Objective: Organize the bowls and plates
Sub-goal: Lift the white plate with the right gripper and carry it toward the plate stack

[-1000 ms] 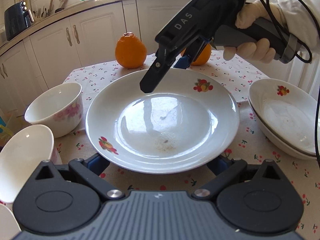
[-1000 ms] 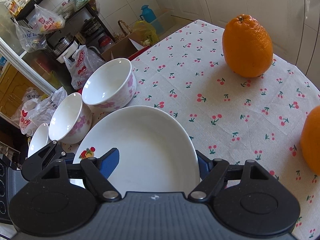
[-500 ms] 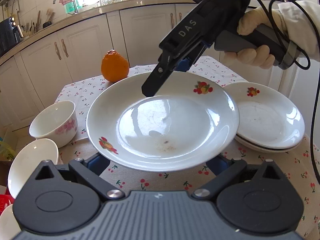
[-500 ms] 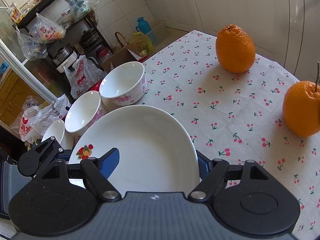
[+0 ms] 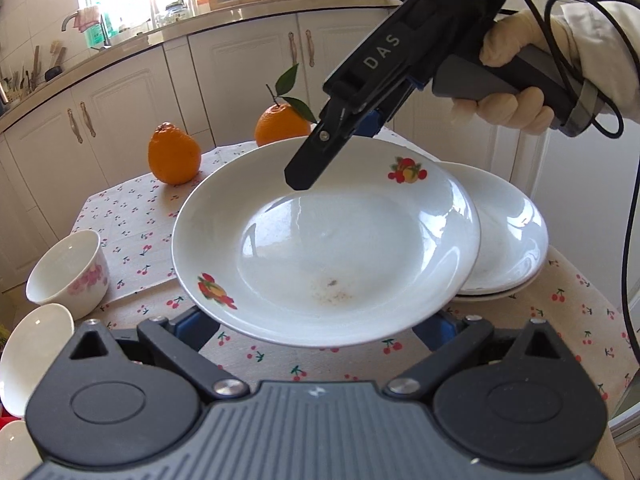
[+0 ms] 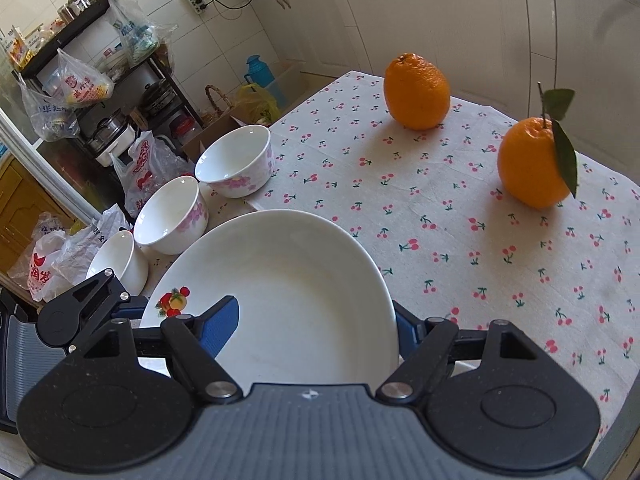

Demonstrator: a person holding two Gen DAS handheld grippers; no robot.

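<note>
A white plate with fruit prints (image 5: 328, 248) hangs in the air above the table, partly over a stack of like plates (image 5: 508, 232) at the right. My right gripper (image 5: 308, 176) is shut on the plate's far rim; the plate fills that wrist view (image 6: 288, 296). My left gripper (image 5: 320, 332) sits at the plate's near rim, its jaws spread wide and hidden under the plate. Three flowered bowls (image 6: 236, 166) (image 6: 172, 214) (image 6: 120, 260) stand in a row at the table's left edge.
Two oranges (image 6: 416, 90) (image 6: 534, 162) stand on the cherry-print cloth (image 6: 460, 240) at the far side. Kitchen cabinets (image 5: 120, 104) lie beyond the table. A shelf with bags (image 6: 80, 80) stands past the bowls.
The plate has risen off the table and moved right, toward the plate stack, with both grippers moving along. The bowls and oranges look farther below.
</note>
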